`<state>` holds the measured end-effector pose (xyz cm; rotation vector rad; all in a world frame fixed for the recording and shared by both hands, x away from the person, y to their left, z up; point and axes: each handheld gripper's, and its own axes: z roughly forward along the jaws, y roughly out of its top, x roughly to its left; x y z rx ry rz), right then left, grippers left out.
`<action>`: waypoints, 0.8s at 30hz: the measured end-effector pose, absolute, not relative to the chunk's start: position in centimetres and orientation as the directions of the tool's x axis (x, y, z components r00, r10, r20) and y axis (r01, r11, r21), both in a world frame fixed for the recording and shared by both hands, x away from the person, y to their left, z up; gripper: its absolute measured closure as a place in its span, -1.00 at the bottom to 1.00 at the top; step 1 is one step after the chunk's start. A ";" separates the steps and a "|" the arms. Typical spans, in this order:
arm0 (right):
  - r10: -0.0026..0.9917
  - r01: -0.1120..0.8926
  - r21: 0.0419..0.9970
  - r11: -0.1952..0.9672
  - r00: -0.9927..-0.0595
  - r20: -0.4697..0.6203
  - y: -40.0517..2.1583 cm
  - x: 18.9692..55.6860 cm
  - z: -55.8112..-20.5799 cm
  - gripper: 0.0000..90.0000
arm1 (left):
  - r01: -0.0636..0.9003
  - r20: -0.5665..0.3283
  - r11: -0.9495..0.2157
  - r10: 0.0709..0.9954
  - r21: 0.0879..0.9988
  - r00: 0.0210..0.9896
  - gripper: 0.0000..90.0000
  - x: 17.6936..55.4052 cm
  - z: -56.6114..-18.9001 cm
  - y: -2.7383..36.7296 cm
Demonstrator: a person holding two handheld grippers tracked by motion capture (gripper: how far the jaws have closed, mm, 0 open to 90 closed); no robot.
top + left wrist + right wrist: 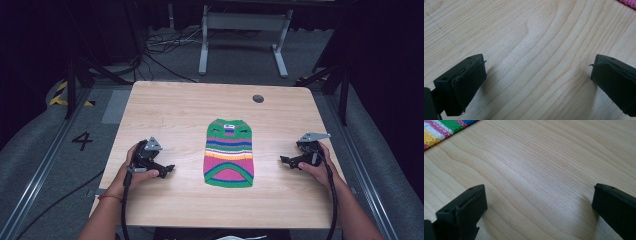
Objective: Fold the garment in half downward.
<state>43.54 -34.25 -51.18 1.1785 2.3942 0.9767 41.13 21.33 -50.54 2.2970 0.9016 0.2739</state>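
A small knitted sweater (229, 153) lies flat at the table's centre, neck at 12 o'clock, hem at 6 o'clock: green-edged, with pink, yellow, blue and white stripes.

A lab or recording studio: a pale wooden table (165, 107) stands on grey carpet between floor rails (40, 165), with loose cables (165, 45), hazard tape (60, 92), a painted number 4 (82, 141) and dark surroundings

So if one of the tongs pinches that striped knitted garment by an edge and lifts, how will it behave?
The striped knitted garment lies flat on the table, so it is probably floppy and would drape from one pinch. It looks thin, so likely light. Its coarse knit, seen in the right gripper view, should grip rather than slip; pushed, it may bunch.
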 end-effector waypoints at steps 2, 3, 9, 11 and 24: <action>0.784 0.581 0.688 0.435 -0.620 0.029 -34.3 43.5 -51.2 -1.00 | 0.531 -0.038 -0.555 0.668 0.640 0.743 -0.99 41.2 -50.6 21.3; 0.784 0.581 0.689 0.434 -0.620 0.028 -34.3 43.5 -51.2 -1.00 | 0.531 -0.037 -0.555 0.668 0.640 0.743 -0.99 41.2 -50.5 21.3; 0.785 0.582 0.688 0.434 -0.619 0.028 -34.2 43.4 -51.2 -1.00 | 0.533 -0.038 -0.554 0.670 0.640 0.742 -0.99 41.1 -50.5 21.3; 0.787 0.583 0.688 0.432 -0.616 0.028 -34.2 43.4 -51.2 -1.00 | 0.533 -0.038 -0.554 0.669 0.640 0.742 -0.99 41.1 -50.5 21.3; 0.774 0.589 0.665 0.458 -0.633 0.028 -34.2 43.5 -50.9 -1.00 | 0.544 -0.043 -0.559 0.672 0.626 0.739 -0.85 41.2 -50.1 21.1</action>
